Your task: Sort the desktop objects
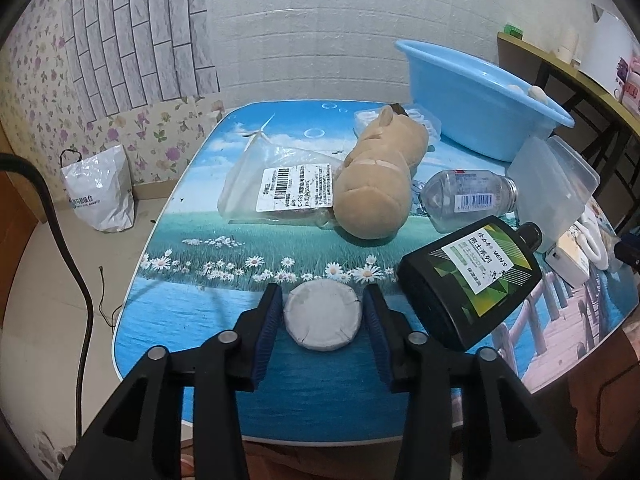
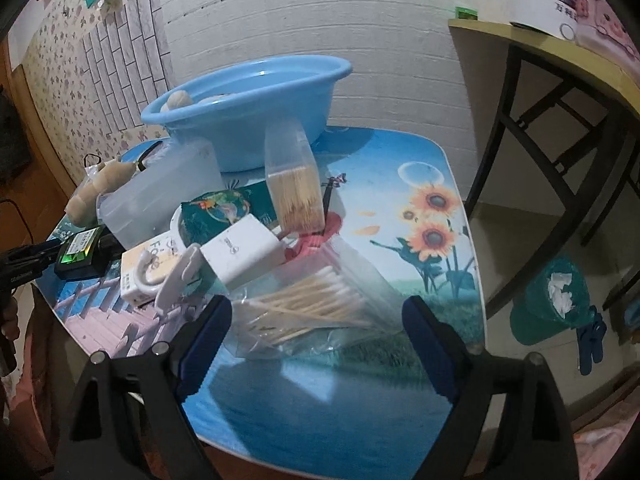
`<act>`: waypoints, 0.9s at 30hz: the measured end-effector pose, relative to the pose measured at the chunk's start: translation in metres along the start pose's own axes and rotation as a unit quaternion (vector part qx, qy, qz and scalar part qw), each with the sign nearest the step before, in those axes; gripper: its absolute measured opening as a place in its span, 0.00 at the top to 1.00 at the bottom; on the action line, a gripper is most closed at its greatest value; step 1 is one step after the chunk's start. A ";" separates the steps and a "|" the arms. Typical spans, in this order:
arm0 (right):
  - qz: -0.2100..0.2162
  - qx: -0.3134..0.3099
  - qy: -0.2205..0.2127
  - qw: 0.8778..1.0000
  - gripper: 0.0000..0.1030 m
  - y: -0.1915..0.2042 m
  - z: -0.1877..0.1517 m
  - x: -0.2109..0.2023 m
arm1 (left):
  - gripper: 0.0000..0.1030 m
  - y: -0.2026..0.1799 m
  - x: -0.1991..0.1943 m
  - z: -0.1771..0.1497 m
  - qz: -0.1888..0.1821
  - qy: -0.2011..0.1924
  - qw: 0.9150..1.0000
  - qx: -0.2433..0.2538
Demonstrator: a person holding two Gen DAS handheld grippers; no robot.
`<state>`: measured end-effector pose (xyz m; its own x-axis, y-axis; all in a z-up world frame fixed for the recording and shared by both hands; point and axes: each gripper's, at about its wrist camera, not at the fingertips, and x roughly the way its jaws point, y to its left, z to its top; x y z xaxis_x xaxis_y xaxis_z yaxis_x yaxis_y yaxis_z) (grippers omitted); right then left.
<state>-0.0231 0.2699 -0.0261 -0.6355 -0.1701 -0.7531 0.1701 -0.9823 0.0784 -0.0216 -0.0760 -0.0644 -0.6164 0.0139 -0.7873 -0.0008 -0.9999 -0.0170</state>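
The left gripper (image 1: pixel 322 320) stands around a flat grey-white disc (image 1: pixel 323 315) that lies on the printed tabletop (image 1: pixel 192 320) near its front edge. The jaws are only a little apart. A narrow gap shows on each side of the disc, so I judge that the blue pads are not pressing on it. The disc is round, so no direction is better for closing; its matte wrapping looks creased at the rim. Just to its right lies a glossy black bottle (image 1: pixel 472 284) with a green label, slanted, its cap pointing away.

The right gripper (image 2: pixel 316 320) is wide open and holds nothing. Between and just ahead of its fingers lies a clear plastic pack of cotton swabs (image 2: pixel 312 308), the sticks running about across the opening. So the right hand is nearer to it. The blue basin (image 2: pixel 244 120), smooth plastic, stands at the far side behind the clutter.
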 end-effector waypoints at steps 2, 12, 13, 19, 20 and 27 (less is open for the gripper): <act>0.001 -0.004 0.000 1.000 0.14 0.003 0.002 0.004 | 0.53 -0.001 0.001 0.000 0.001 -0.005 1.000 0.002; 0.009 0.023 -0.021 0.999 0.05 -0.003 -0.007 0.023 | 0.21 0.002 0.006 -0.003 0.014 -0.029 0.999 -0.014; 0.005 0.019 -0.027 0.999 0.04 -0.001 -0.009 0.024 | 0.19 0.002 0.007 -0.004 0.015 -0.030 0.999 -0.016; -0.005 0.016 -0.045 0.999 0.00 0.000 -0.013 0.026 | 0.05 0.006 0.009 -0.005 0.029 -0.034 0.998 -0.033; -0.006 0.016 -0.048 0.999 0.00 0.000 -0.013 0.027 | 0.03 0.006 0.009 -0.006 0.030 -0.035 0.998 -0.035; -0.007 0.014 -0.055 0.998 0.00 0.000 -0.014 0.025 | 0.00 0.004 0.008 -0.009 0.036 -0.050 0.997 -0.038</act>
<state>-0.0288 0.2664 -0.0539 -0.7168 -0.1618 -0.6782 0.1396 -0.9863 0.0878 -0.0195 -0.0799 -0.0767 -0.6886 -0.0633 -0.7224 0.1046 -0.9944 -0.0126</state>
